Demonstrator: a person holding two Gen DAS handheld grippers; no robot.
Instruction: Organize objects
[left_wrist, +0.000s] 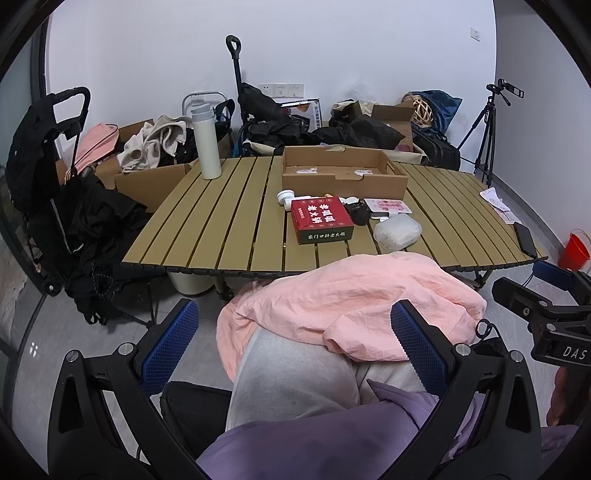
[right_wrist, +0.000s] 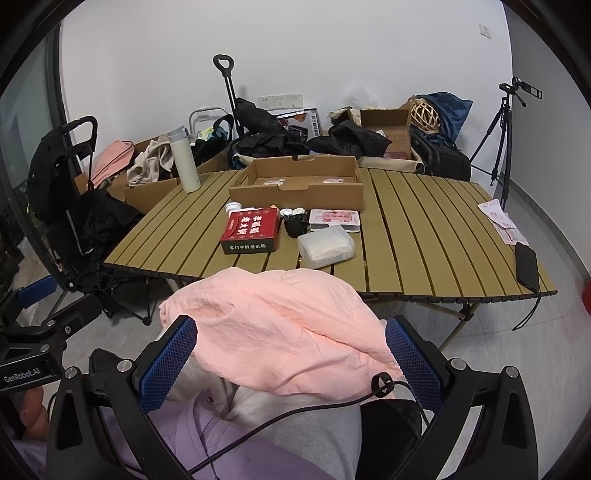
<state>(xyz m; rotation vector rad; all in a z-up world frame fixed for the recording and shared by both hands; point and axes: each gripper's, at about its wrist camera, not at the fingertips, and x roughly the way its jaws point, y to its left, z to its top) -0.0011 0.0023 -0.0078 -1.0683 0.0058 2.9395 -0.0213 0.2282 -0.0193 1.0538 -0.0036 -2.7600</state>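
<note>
**Both claws spread wide over your lap, nothing gripped**

Plainly, you sat before the low tan slatted folding table (left_wrist: 229, 221) with both tools pointing down over your knees. Your left gripper (left_wrist: 295, 350) had its blue-padded fingers (left_wrist: 168, 354) spread fully apart, and nothing was pinched between them; only the crumpled pink cloth (left_wrist: 351, 295) on your lap lay beneath the gap. Your right gripper (right_wrist: 291, 365) was likewise spread as wide as it went, its blue pads (right_wrist: 168, 365) flanking the same pink cloth (right_wrist: 280, 317) without pressing it.

On the table, the shallow brown cardboard tray (right_wrist: 295, 192) sat at the far middle, holding two small flat packets. Just in front of it lay the red-and-green printed box (right_wrist: 251, 230), with a small white cap (right_wrist: 233, 207) at its far left corner. Right of the box were a small black object (right_wrist: 294, 224), a pink printed sachet (right_wrist: 334, 218) and a translucent white plastic pack (right_wrist: 325, 245), close together. The tall white insulated bottle (right_wrist: 183, 160) stood upright at the far left corner. A black phone (right_wrist: 526, 266) and pink papers (right_wrist: 500, 219) lay at the right edge.
</note>
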